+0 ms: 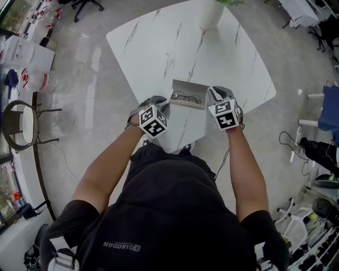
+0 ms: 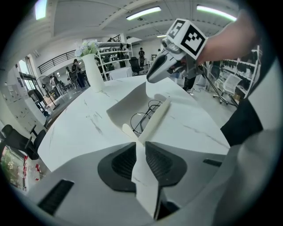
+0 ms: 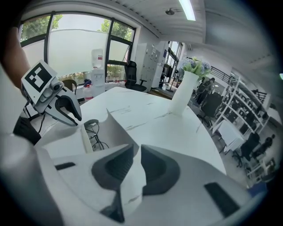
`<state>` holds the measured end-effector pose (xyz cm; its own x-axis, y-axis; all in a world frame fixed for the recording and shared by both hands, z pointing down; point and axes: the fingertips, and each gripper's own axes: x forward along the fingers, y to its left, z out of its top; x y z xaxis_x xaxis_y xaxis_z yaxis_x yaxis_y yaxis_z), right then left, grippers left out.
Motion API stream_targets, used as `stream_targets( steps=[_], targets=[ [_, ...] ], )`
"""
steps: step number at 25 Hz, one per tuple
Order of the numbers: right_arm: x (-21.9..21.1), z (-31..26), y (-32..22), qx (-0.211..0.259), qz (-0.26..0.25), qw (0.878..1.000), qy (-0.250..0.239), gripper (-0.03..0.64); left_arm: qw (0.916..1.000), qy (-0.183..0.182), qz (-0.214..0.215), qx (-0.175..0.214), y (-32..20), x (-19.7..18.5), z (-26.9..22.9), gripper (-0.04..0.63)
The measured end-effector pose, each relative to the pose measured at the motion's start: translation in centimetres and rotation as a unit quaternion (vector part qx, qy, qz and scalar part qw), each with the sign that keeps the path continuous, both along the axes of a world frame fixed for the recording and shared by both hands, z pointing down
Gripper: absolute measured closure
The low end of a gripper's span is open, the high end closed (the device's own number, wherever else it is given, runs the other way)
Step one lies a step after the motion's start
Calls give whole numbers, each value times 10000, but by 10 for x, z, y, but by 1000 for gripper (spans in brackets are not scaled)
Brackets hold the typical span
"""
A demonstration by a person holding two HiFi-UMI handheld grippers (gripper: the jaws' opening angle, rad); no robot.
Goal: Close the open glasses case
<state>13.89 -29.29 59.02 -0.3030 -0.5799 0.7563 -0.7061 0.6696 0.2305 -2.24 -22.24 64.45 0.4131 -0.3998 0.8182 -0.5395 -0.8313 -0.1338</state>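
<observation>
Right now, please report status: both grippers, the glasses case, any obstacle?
Left gripper and right gripper both shut on white marble-patterned folding glasses case. Case open, black wire-frame glasses inside. Tall white vase far off, no obstacle.

we see bright, even light from ceiling strips (image 2: 142, 13) and a window (image 3: 75, 48), soft shadows, floor (image 1: 79, 69) glare; both gripper views bend and darken at the edges.

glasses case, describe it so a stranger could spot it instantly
On the white marble-look table, look at the near edge, between the left gripper and right gripper. The glasses case is the open white box there, the only thing with dark wire-rimmed glasses inside.
</observation>
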Motion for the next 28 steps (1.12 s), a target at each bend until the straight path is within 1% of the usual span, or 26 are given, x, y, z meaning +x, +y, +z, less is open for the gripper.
stream_targets(
  steps=[4,8,13,19,21,28],
  targets=[
    [-3,4,0,-43,-115,9999,77,563,10000,-72,-19,-59,-1,1,6,526],
    [-4,7,-4,-59,-217,9996,149,563,9999,-52,-56,-131,-4,2,11,526],
    [-3,7,-6,-55,-270,9994,208,563,9999,-72,26,-142,-3,6,11,526],
    [-10,9,-6,-62,-533,9978,391,565,9998,-50,43,-173,-2,7,12,526],
    [-10,9,-7,-54,-546,9976,419,585,9998,-25,42,-186,-3,7,12,528],
    [-8,9,-7,-42,-537,9976,434,590,9998,-8,49,-178,-2,9,12,532]
  ],
)
